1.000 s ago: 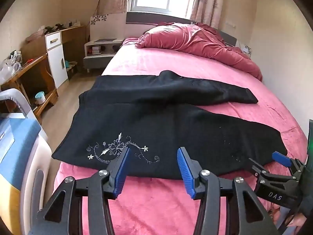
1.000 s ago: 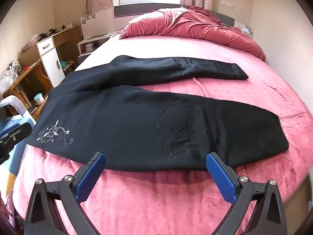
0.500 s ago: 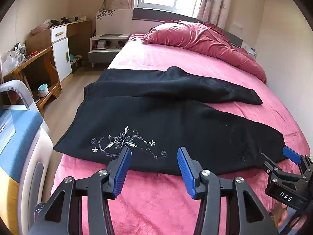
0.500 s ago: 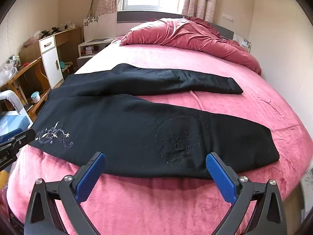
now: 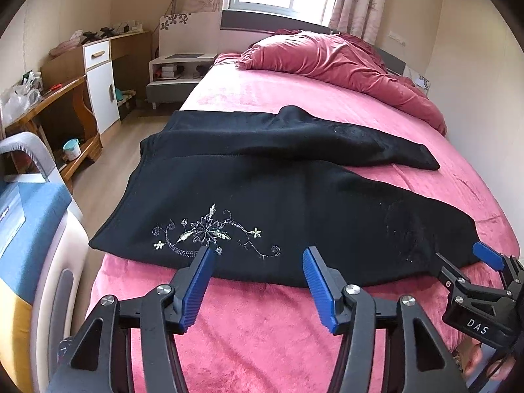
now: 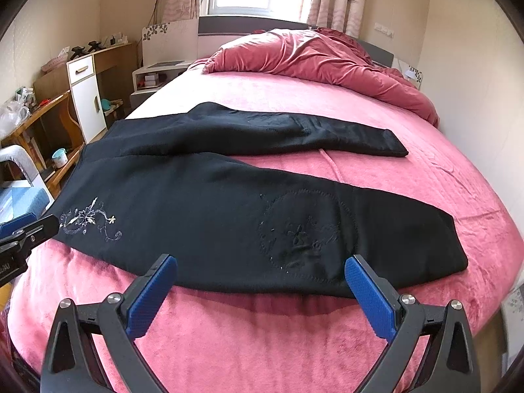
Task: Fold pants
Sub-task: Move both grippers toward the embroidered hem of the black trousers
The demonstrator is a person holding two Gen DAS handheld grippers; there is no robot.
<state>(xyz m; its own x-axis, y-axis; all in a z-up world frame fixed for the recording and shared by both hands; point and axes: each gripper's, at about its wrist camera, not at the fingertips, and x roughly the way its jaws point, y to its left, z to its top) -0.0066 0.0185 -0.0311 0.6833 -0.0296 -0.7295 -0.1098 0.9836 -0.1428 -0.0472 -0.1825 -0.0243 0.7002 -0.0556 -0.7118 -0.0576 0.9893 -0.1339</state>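
A bedroom with a fuzzy pink bed (image 5: 262, 98). In the left wrist view, a wooden desk (image 5: 49, 98) and white cabinet (image 5: 101, 88) stand far left. Black pants (image 5: 278, 196) lie flat, legs split to the right. The left gripper (image 5: 258, 258) has just been opening; its blue pads hover over the near hem, pinching nothing.

In the right wrist view, a red quilt (image 6: 311, 62) is bunched far away. The right gripper (image 6: 260, 268) is spread wide above the pants' (image 6: 229, 213) near edge, empty.

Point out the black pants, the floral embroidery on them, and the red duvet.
black pants (image 6: 229, 216): right wrist view, middle of the near leg.
floral embroidery (image 5: 209, 232): left wrist view, the central flower.
red duvet (image 6: 311, 62): right wrist view, its bunched middle.
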